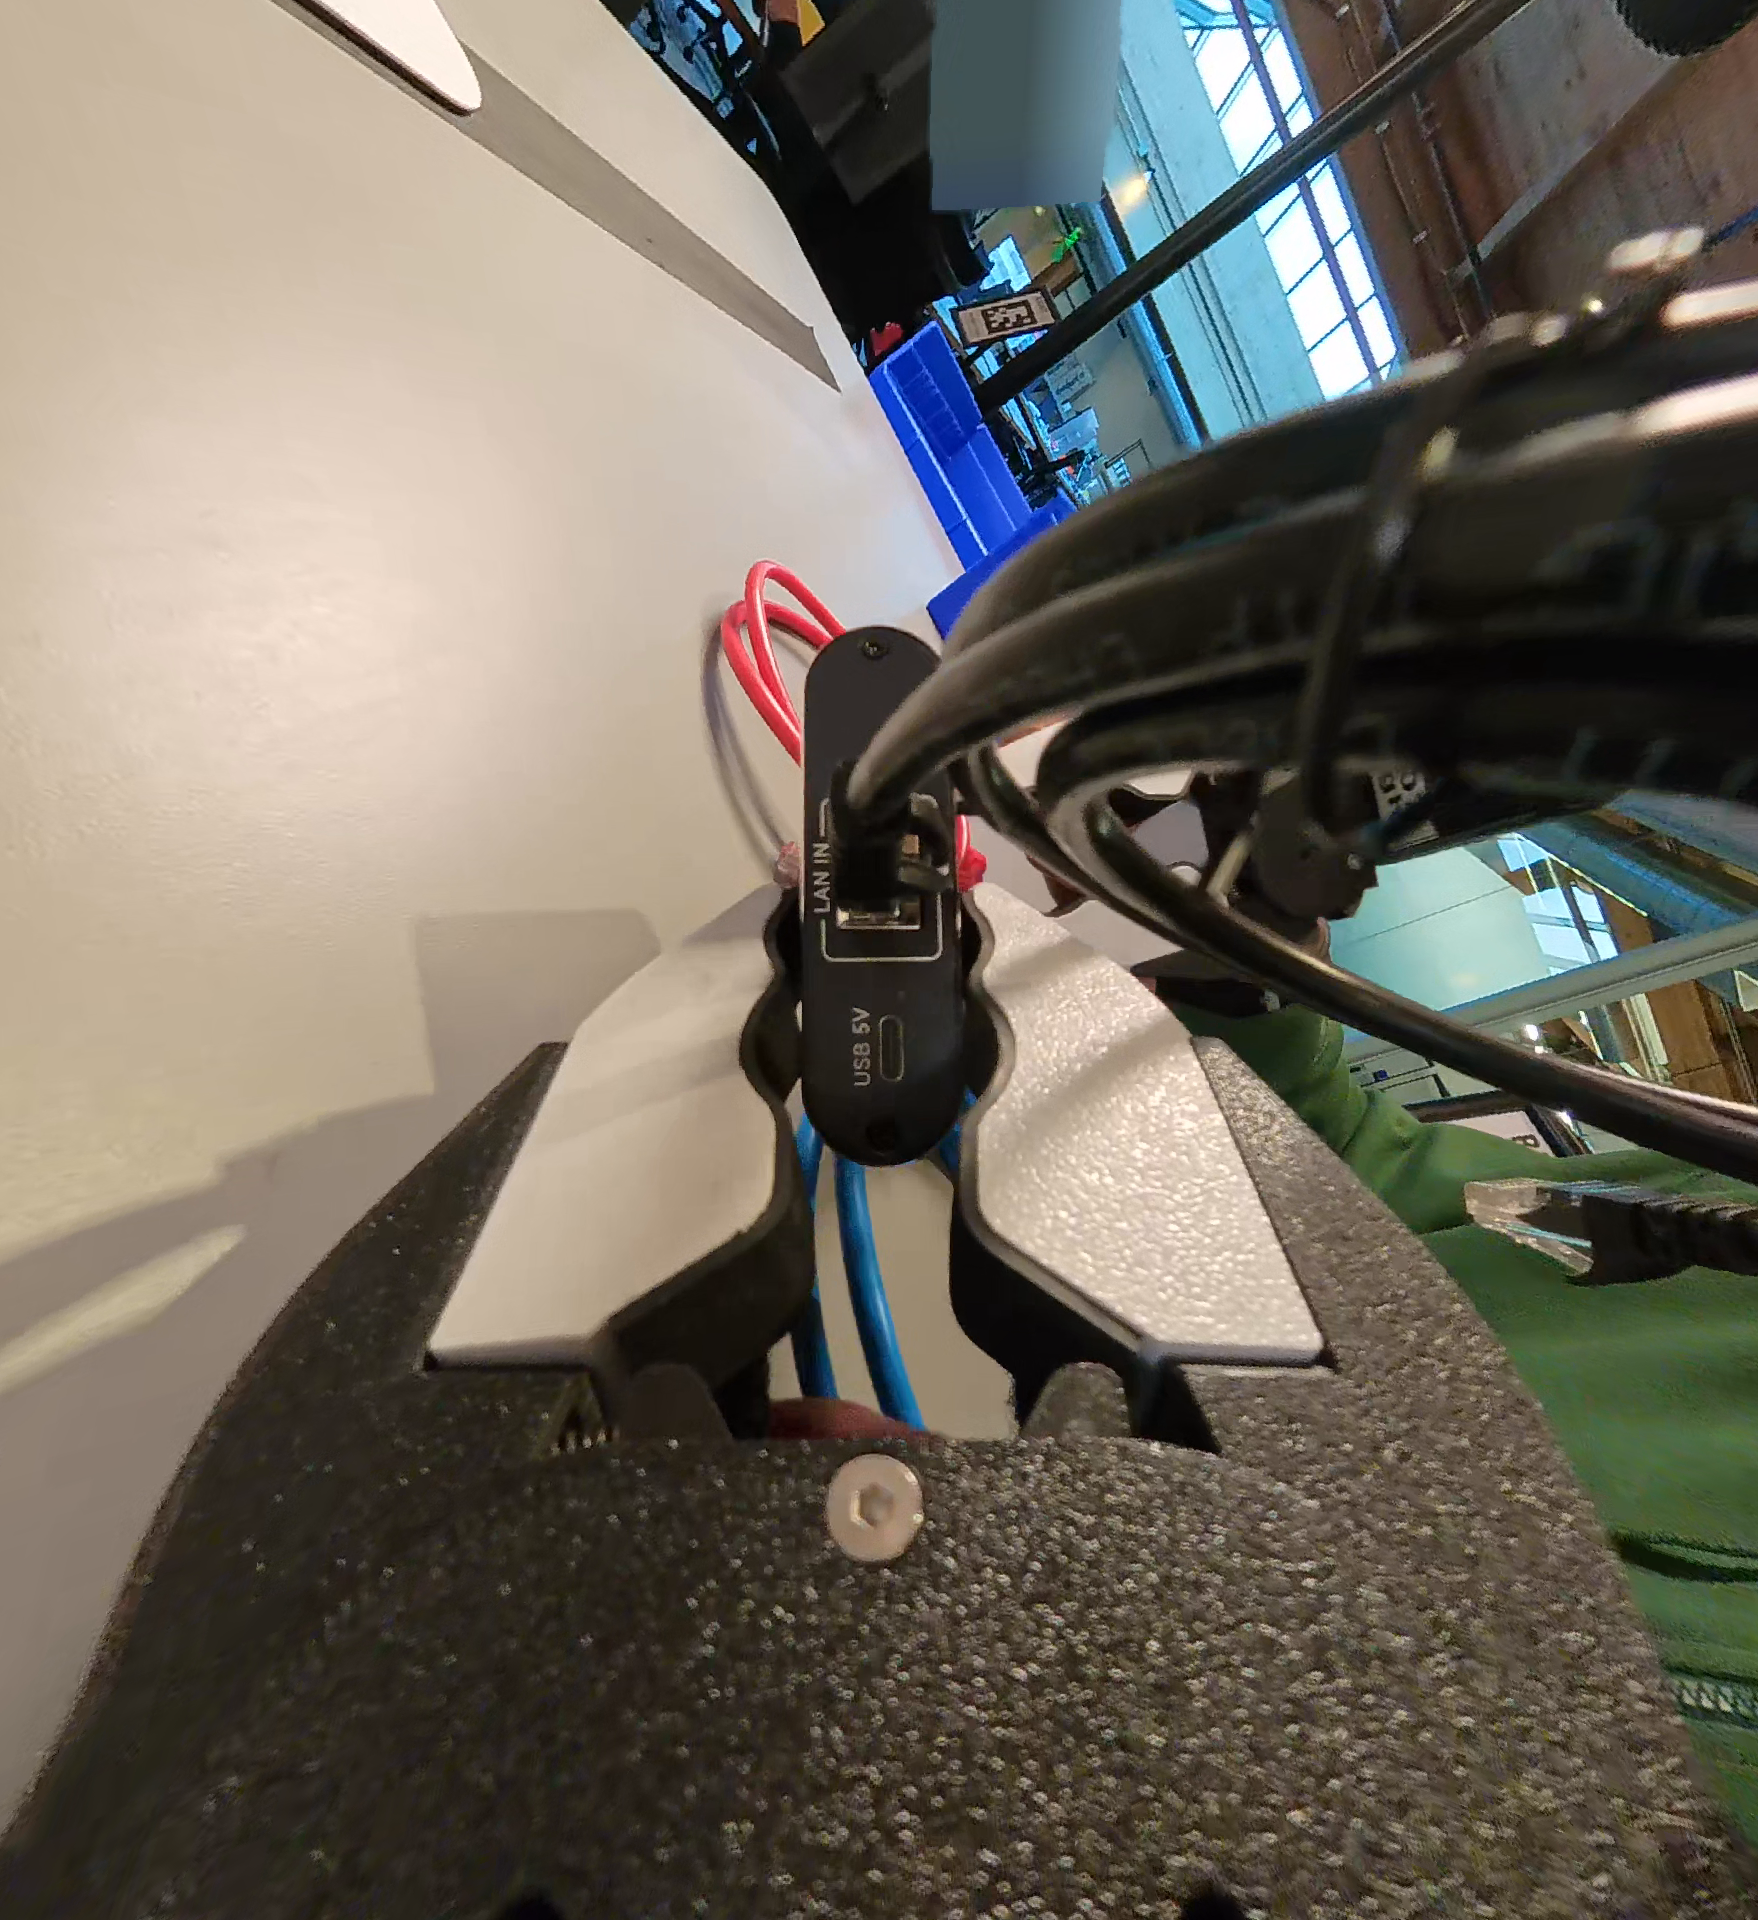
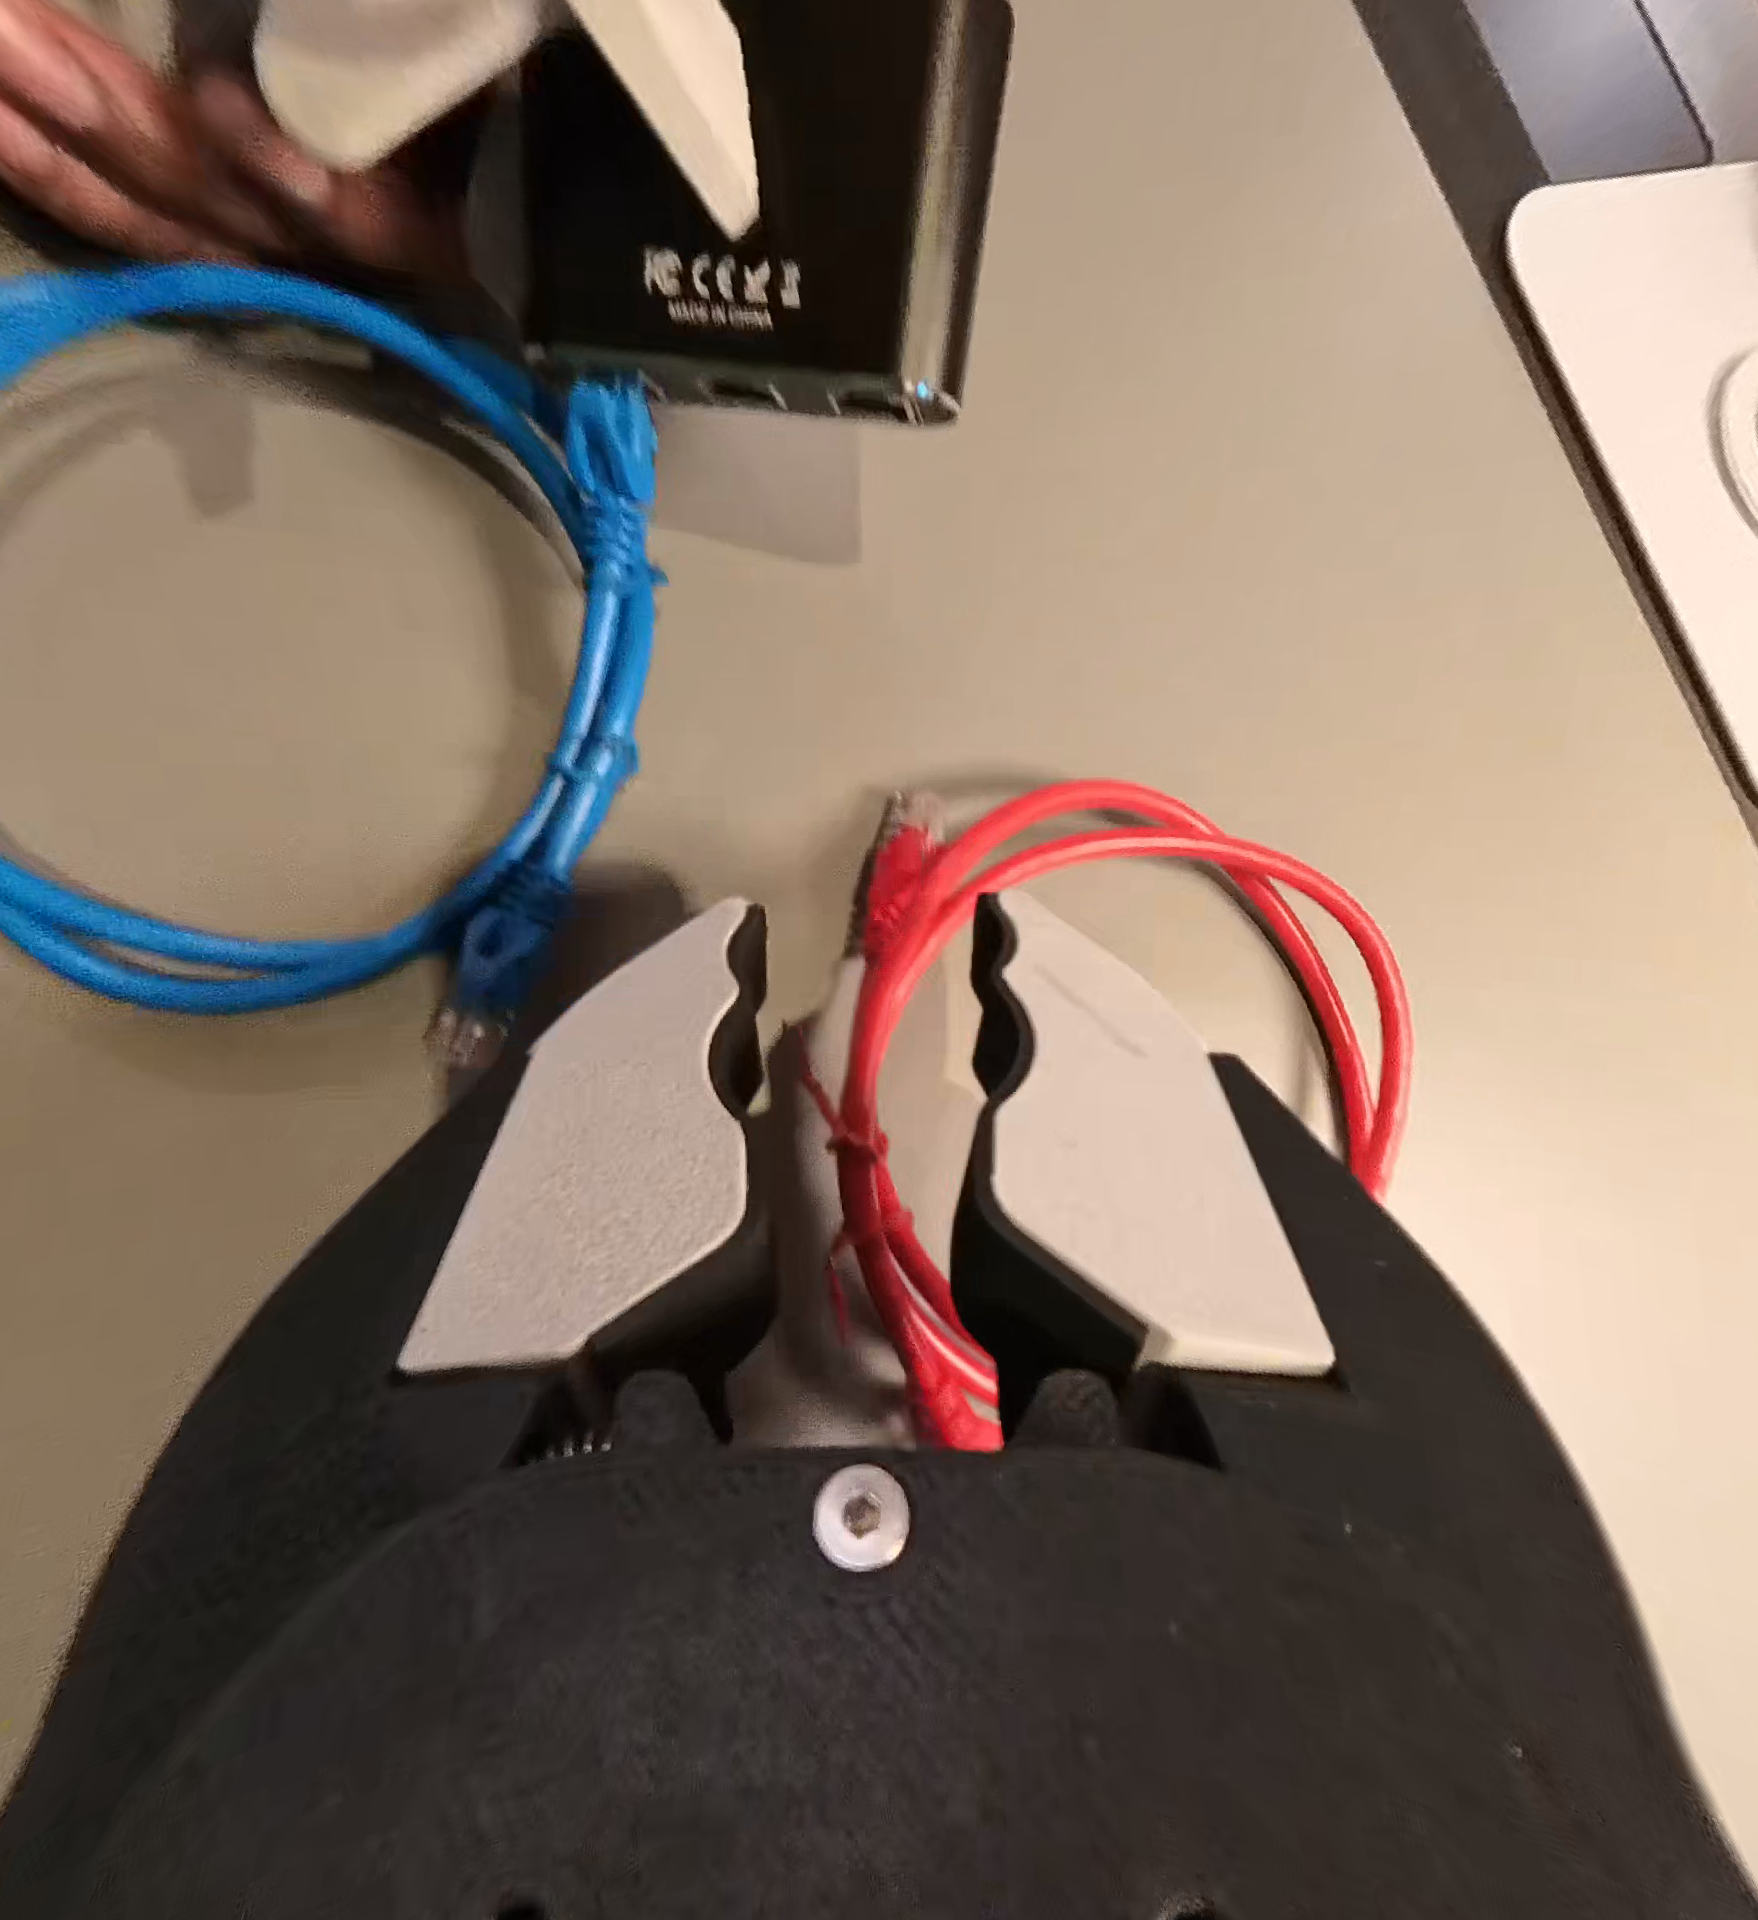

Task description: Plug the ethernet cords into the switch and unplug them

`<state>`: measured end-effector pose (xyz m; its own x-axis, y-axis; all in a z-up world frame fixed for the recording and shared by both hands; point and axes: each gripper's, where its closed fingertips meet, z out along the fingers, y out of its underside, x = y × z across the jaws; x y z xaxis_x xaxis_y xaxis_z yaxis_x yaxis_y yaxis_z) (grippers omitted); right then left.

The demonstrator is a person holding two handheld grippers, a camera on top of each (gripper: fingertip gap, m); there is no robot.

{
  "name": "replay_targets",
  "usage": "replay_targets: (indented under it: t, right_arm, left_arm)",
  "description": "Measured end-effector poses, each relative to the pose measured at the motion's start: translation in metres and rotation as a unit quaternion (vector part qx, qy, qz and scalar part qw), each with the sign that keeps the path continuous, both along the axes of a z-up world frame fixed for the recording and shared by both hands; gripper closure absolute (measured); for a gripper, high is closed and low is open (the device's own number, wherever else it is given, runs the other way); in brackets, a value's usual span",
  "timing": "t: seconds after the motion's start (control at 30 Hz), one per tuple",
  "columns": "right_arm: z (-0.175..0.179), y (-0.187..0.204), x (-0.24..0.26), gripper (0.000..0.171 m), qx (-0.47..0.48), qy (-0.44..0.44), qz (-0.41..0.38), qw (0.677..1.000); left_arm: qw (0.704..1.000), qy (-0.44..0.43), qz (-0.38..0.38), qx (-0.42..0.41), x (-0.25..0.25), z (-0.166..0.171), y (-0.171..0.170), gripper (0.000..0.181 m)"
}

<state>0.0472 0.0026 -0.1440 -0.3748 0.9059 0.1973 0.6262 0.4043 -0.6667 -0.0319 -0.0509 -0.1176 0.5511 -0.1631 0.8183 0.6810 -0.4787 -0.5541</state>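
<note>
Left gripper (image 1: 880, 1023) clamps black switch (image 1: 880, 935); blue cord (image 2: 605, 457) plugged in at eleven o'clock; right gripper (image 2: 870, 925) jaws apart around red cord (image 2: 880, 1039).

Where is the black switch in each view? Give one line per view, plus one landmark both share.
Left wrist view: the black switch stands end-on at centre, clamped between the left gripper fingers.
Right wrist view: the switch sits at top centre, pale fingers across it.
Shared landmark: the red cord, behind the switch in the left view, at lower centre in the right.
</note>
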Motion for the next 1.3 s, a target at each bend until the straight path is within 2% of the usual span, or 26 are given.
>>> replay_targets:
  t: [0.1,0.23,0.37,0.47,0.63,0.8,0.9,1.03,1.13,1.3]
  right_arm:
    - [0.009,0.024,0.019,0.136,0.009,0.02,-0.003,1.0]
    - [0.009,0.08,0.057,0.143,-0.002,0.004,-0.083,0.997]
    - [-0.008,0.098,0.084,0.148,0.001,-0.018,-0.12,0.993]
    - [-0.024,0.086,0.088,0.153,0.001,-0.04,-0.097,0.994]
    - [-0.028,0.058,0.084,0.145,0.003,-0.059,-0.038,0.998]
    - [0.0,0.056,0.066,0.145,0.02,-0.032,-0.049,0.998]
    - [0.017,0.044,0.034,0.145,-0.024,0.005,-0.082,0.996]
    - [-0.01,0.01,0.0,0.132,-0.111,-0.077,-0.104,0.985]
    - [-0.032,-0.002,-0.011,0.126,-0.101,-0.133,-0.103,0.981]
    - [-0.035,0.005,-0.026,0.128,-0.067,-0.147,-0.119,0.98]
  left_arm:
    - [1.0,0.002,-0.004,0.004,0.001,0.001,-0.001,0.154]
    - [1.0,0.0,-0.005,0.002,0.002,0.0,-0.001,0.154]
    - [1.0,-0.001,-0.009,0.002,0.003,0.0,0.0,0.154]
    - [1.0,0.0,-0.009,0.002,0.004,0.0,0.0,0.154]
    - [1.0,0.003,-0.012,0.002,0.005,0.0,0.0,0.154]
    - [1.0,0.008,-0.012,-0.001,0.006,-0.002,0.0,0.154]
    - [1.0,0.008,-0.008,-0.008,0.005,-0.003,0.0,0.154]
    - [1.0,0.007,0.0,-0.012,0.005,-0.004,0.0,0.154]
    - [1.0,0.005,0.0,-0.011,0.004,-0.004,0.0,0.154]
    - [1.0,0.001,0.001,-0.012,0.003,-0.004,0.0,0.154]
